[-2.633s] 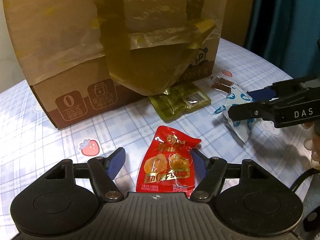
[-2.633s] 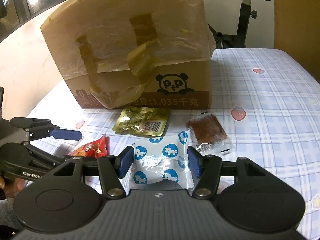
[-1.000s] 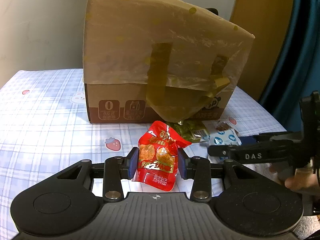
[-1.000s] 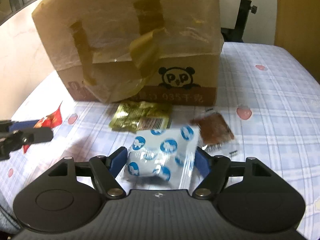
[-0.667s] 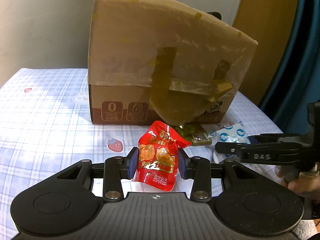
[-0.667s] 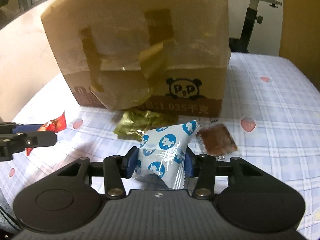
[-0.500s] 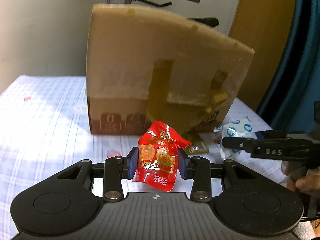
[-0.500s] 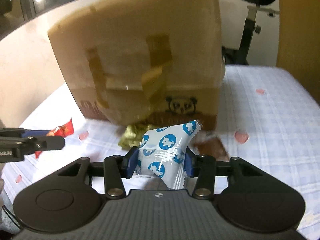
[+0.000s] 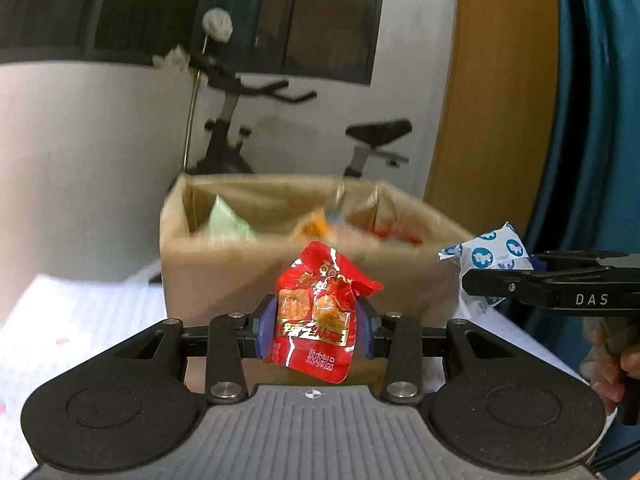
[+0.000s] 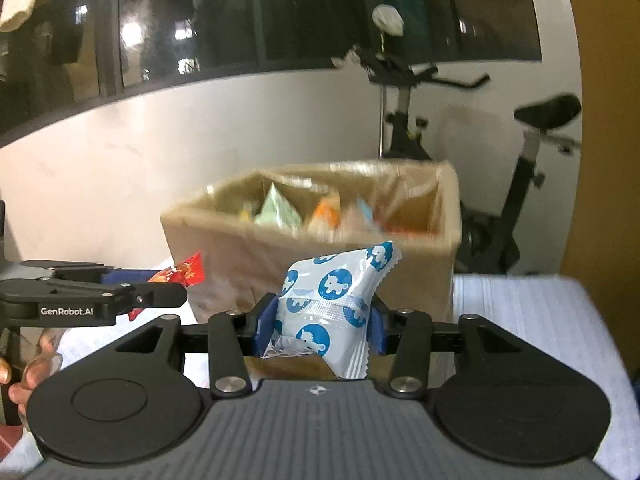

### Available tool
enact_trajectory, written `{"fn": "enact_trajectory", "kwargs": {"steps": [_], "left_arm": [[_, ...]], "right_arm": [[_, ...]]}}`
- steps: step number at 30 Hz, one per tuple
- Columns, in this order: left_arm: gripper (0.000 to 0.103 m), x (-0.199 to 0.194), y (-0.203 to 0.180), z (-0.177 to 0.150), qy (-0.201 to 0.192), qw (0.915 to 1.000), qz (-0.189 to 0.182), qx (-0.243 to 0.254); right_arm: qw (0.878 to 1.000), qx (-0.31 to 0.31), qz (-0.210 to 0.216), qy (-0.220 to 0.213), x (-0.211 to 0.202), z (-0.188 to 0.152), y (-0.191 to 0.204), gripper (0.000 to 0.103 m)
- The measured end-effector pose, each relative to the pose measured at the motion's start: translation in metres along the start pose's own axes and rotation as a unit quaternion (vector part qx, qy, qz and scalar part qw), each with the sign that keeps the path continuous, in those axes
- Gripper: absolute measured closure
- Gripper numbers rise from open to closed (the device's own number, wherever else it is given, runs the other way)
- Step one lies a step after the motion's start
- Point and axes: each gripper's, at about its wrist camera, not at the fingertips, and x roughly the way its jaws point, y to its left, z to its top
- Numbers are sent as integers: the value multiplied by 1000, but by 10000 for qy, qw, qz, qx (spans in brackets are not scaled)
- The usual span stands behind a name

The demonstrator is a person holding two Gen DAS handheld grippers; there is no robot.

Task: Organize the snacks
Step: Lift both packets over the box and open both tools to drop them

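Observation:
My left gripper (image 9: pixel 316 326) is shut on a red snack packet (image 9: pixel 316 316) and holds it up in front of the open cardboard box (image 9: pixel 224 264). My right gripper (image 10: pixel 320 328) is shut on a white packet with blue dots (image 10: pixel 332 300), also raised before the box (image 10: pixel 224 256). The box top is open and lined with plastic; several packets lie inside. The right gripper and its white packet (image 9: pixel 488 256) show at the right of the left wrist view. The left gripper and the red packet (image 10: pixel 180 274) show at the left of the right wrist view.
The box stands on a checked tablecloth (image 10: pixel 528 308). An exercise bike (image 10: pixel 404 92) stands behind the table against a white wall. A blue curtain (image 9: pixel 596 120) hangs at the right. The packets on the table are out of view.
Both grippers have risen with their packets from table height to above the box rim, so the box's open top and contents now show.

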Motion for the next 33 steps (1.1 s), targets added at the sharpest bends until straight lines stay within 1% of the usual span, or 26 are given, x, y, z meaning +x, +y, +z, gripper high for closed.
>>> {"fn": "enact_trajectory", "kwargs": {"steps": [3,7,10,14,17,22,24,27,30,32,33], "left_arm": [[60,2,0,17,-147,9999,36,50],[60,11,2,35,-199,9997,129,114],[59,21,8,46,-193,9994,244,128],[59,39,20,60,-122,9994,307,-59],[59,55,27,69,-25,9990,423,-120],[59,71,31,82,101,9987,460,-197],[58,81,32,89,156,9986,451,-244],[56,101,32,97,298,9979,427,-382],[47,116,29,99,437,9976,387,-366],[46,124,30,100,553,9968,398,-417],[42,129,32,100,606,9963,385,-478]], "right_arm": [[9999,-63,-17,-109,1,18,-3,55],[9995,-232,-65,-205,10,36,-8,55],[9991,-302,-156,-238,21,48,-16,55],[9989,-326,-231,-240,41,61,-25,55],[9989,-357,-256,-183,60,69,-29,55],[9992,-285,-278,-29,97,87,-32,55],[9988,-267,-394,67,113,93,-35,55],[9966,-307,-688,337,136,101,-39,55],[9949,-280,-788,569,152,107,-45,55],[9943,-132,-780,711,159,109,-51,53],[9941,-74,-783,749,161,110,-53,50]]}}
